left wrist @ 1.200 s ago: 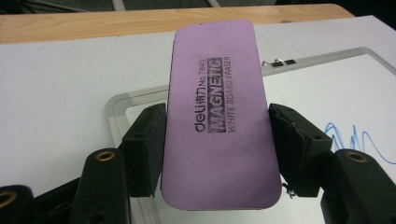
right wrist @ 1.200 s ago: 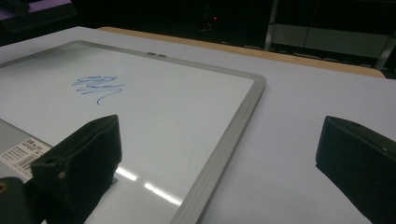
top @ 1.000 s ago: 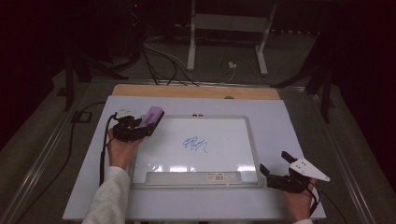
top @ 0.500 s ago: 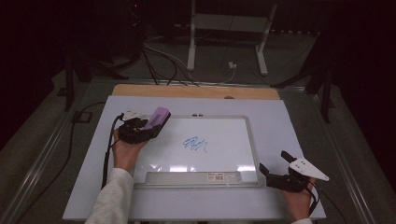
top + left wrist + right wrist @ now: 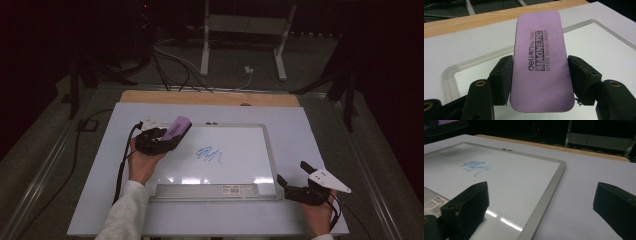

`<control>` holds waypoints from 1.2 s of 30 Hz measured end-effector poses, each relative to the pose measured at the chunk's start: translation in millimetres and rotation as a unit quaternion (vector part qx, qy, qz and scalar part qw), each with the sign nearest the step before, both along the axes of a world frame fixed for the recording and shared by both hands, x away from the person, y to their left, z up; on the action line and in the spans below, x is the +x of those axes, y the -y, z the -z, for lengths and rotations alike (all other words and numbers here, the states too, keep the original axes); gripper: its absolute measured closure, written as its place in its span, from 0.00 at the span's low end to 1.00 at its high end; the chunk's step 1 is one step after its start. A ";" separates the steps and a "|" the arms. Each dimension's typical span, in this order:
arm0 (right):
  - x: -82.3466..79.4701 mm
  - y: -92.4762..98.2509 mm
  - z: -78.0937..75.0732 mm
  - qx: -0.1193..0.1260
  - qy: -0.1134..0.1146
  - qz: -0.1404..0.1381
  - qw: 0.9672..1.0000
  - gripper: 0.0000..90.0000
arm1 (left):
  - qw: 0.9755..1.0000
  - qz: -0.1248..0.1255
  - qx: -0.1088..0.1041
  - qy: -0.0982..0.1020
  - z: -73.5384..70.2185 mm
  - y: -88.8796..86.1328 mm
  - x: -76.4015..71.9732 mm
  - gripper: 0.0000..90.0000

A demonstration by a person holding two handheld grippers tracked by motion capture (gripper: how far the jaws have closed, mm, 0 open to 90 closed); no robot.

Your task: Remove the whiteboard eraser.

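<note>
Left gripper (image 5: 167, 137) is clamped on the purple magnetic whiteboard eraser (image 5: 176, 129), one black jaw on each long edge. In the left gripper view the eraser (image 5: 541, 62) stands up between the jaws, printed face toward the camera, "MAGNETIC WHITE BOARD ERASER" readable along its length. From the high view it sits over the whiteboard's (image 5: 265, 145) upper left corner, tilted, top end pointing up and right. Can't tell from these angles whether the eraser's underside touches the board surface or hangs just above it.

Blue scribble (image 5: 209, 155) is near the middle of the board, right of the eraser and apart from it. In the right gripper view the same scribble (image 5: 475, 167) shows far left on the white surface.

Right gripper (image 5: 300, 182) rests on the pale blue table cover (image 5: 310, 130), just off the board's lower right corner. Its jaws are spread wide with nothing between them; the board's grey frame (image 5: 544, 197) runs diagonally between the two pads in its own view. Barcode label (image 5: 239, 188) sits on the board's bottom rail.
</note>
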State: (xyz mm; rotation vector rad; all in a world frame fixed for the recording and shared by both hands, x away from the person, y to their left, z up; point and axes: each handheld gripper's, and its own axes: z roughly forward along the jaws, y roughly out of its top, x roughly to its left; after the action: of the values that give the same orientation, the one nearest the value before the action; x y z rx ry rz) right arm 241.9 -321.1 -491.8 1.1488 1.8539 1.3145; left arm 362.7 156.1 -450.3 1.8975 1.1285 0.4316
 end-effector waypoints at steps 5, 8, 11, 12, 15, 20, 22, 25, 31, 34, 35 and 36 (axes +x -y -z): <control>-1.7 1.9 -0.2 -0.001 0.001 0.003 1.000 0.01 | 1.000 0.008 0.001 -0.001 2.5 6.6 0.4 0.46; -2.3 2.9 -0.2 -0.001 0.001 0.004 1.000 0.01 | 1.000 0.012 0.003 0.000 3.3 10.7 -0.8 0.46; -2.5 3.2 -0.4 -0.001 0.001 0.004 1.000 0.01 | 1.000 0.017 0.007 0.001 3.1 14.2 -2.3 0.46; -2.6 3.2 -0.4 -0.001 0.001 0.003 1.000 0.01 | 1.000 0.018 0.008 0.002 3.1 15.6 -2.7 0.46; -3.0 3.5 -0.7 -0.001 0.003 0.003 1.000 0.01 | 1.000 0.022 0.009 0.002 3.4 18.8 -3.9 0.46; -3.2 3.2 -0.8 -0.001 0.003 0.002 1.000 0.01 | 0.999 0.029 0.012 0.003 4.7 24.1 -7.0 0.46; -3.4 2.3 -0.9 -0.002 0.002 0.001 1.000 0.01 | 0.999 0.031 0.014 0.004 5.1 25.6 -8.1 0.46; -3.3 1.8 -0.9 -0.004 0.002 0.001 1.000 0.01 | 0.999 0.033 0.012 0.004 5.9 27.6 -9.5 0.46; -2.6 2.2 -0.4 -0.004 0.002 0.000 1.000 0.01 | 0.999 0.040 0.016 0.004 8.8 33.1 -12.5 0.46; -2.4 2.8 -0.3 -0.004 0.002 0.000 1.000 0.01 | 0.999 0.044 0.017 0.002 10.3 36.6 -12.9 0.46; -2.4 3.1 -0.3 -0.003 0.002 0.001 1.000 0.01 | 0.999 0.045 0.016 0.001 10.9 37.8 -13.0 0.46; -2.3 3.5 -0.4 -0.003 0.002 0.001 1.000 0.01 | 0.999 0.045 0.016 0.001 11.6 39.0 -13.2 0.46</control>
State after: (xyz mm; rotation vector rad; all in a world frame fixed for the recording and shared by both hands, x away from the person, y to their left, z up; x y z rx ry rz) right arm 239.6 -324.6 -491.4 1.1428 1.8522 1.3083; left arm 349.5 117.1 -461.8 1.9676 1.0354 0.4024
